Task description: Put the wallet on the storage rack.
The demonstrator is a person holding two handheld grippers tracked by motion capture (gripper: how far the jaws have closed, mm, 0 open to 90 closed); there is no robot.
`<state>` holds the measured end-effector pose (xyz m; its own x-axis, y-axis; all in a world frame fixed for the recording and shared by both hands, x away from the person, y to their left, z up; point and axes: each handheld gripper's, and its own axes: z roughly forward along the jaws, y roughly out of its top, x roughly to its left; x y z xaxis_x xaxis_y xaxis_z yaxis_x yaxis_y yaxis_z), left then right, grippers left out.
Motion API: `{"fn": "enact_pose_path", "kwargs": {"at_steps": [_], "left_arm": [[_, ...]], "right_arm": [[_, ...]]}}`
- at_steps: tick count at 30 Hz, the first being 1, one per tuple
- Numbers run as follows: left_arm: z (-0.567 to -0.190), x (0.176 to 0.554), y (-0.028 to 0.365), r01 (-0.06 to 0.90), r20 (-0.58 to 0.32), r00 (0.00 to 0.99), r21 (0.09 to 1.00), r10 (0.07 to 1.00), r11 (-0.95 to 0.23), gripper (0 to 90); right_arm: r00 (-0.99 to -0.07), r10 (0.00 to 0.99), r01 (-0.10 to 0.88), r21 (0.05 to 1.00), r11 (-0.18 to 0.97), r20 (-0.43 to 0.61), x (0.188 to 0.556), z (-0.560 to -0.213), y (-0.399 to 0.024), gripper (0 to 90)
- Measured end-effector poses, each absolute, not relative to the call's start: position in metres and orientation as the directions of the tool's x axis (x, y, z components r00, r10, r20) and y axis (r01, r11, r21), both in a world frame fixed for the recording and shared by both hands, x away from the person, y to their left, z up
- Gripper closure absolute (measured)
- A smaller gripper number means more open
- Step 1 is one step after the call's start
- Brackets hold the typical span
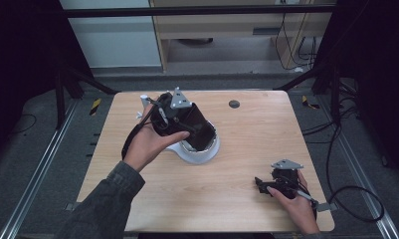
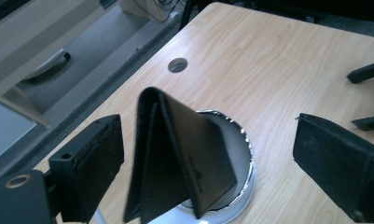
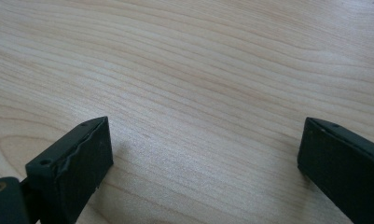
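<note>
Standing on its open edges like a small tent, the black wallet (image 2: 175,158) rests in the white bowl (image 2: 243,154), directly between the jaws of the left hand-held gripper (image 2: 208,163). Those jaws are spread wide, and neither pad touches the leather: the wallet sits nearer the left-hand pad, with a clear gap to the other. In the high view the left hand-held gripper (image 1: 179,119) hangs over the bowl (image 1: 199,152), the hand wrapped round its body.

The right hand-held gripper (image 1: 266,183) lies low on the worktop (image 1: 247,139), well off to the right of the left one and nearer the person. Its own view shows both jaws spread over bare wood grain, with nothing between them.

As a judgement, the wallet looks placed in the bowl, or about to be lifted out; nothing settles which. Either way the grip itself is not on.

The bowl's near rim is cut off at the lower edge of the left gripper view, and from above the gripper body covers most of the wallet. What the wallet's lower edges rest on cannot be made out.
</note>
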<state>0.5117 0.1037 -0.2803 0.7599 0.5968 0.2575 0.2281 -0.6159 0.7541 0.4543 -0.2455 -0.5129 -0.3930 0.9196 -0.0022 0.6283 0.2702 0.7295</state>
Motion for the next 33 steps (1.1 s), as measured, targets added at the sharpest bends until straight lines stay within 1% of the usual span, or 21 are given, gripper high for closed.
{"fn": "enact_pose_path", "kwargs": {"at_steps": [6, 13, 21, 25, 33], "left_arm": [[-0.285, 0.494, 0.093, 0.188, 0.257, 0.788, 0.766, 0.56, -0.615, 6.0], [-0.305, 0.476, 0.079, 0.167, 0.243, 0.828, 0.754, 0.505, -0.636, 5.4], [-0.343, 0.457, 0.069, 0.168, 0.211, 0.859, 0.743, 0.466, -0.648, 5.2], [-0.359, 0.448, 0.065, 0.16, 0.209, 0.873, 0.731, 0.44, -0.664, 4.9], [-0.392, 0.444, 0.068, 0.187, 0.181, 0.874, 0.73, 0.45, -0.657, 4.8]], "right_arm": [[-0.392, 0.92, 0.629, 0.73, 0.266, 0.003, 0.454, -0.513, -0.245, 3.5], [-0.392, 0.92, 0.629, 0.729, 0.269, -0.001, 0.453, -0.513, -0.245, 3.5], [-0.395, 0.919, 0.628, 0.73, 0.27, -0.001, 0.454, -0.513, -0.245, 3.3], [-0.392, 0.92, 0.629, 0.729, 0.269, 0.0, 0.453, -0.513, -0.245, 3.3], [-0.392, 0.92, 0.629, 0.73, 0.268, 0.0, 0.453, -0.513, -0.245, 3.3]]}}
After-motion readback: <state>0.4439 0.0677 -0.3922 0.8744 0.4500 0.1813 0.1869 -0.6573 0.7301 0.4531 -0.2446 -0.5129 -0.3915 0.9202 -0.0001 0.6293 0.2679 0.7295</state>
